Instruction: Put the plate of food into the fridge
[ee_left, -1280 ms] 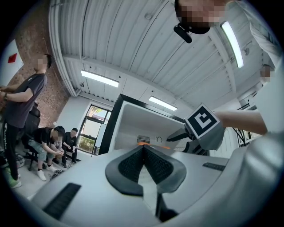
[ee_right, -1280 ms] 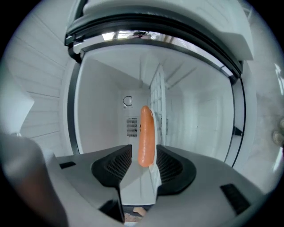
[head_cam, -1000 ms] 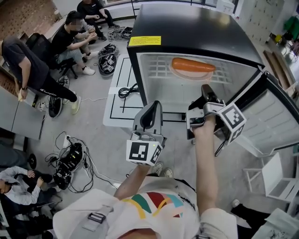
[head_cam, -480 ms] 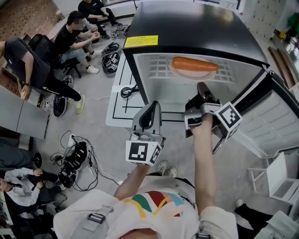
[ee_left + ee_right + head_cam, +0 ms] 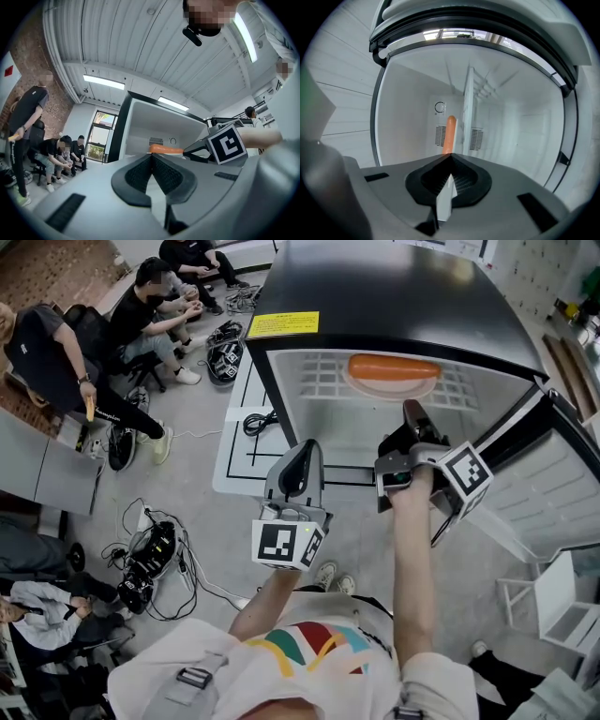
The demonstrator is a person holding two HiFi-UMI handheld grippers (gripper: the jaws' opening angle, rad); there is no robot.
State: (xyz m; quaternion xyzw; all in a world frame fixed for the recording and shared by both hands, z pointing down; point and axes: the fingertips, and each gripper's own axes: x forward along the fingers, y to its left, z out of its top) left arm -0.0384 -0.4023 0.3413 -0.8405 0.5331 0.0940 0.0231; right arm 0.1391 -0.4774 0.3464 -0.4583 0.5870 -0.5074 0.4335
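The black fridge [image 5: 394,296] stands open, its door [image 5: 553,474] swung out to the right. On the wire shelf inside lies a pale plate [image 5: 370,386] carrying a long orange piece of food [image 5: 394,367]. My right gripper [image 5: 412,411] is shut and empty, just in front of the opening below the plate. In the right gripper view the orange food [image 5: 450,133] shows straight ahead of the closed right gripper [image 5: 450,155]. My left gripper [image 5: 307,448] is shut and empty, lower and to the left, outside the fridge. The left gripper [image 5: 151,157] points toward the orange food [image 5: 166,149].
Several people [image 5: 141,310] sit or stand at the left. Cables and gear [image 5: 141,563] lie on the floor at lower left. A white floor panel [image 5: 246,437] with a black cable lies beside the fridge. A white chair [image 5: 562,601] stands at lower right.
Both grippers stay shut and hold almost the same places in front of the fridge. A person at the far left has shifted position.
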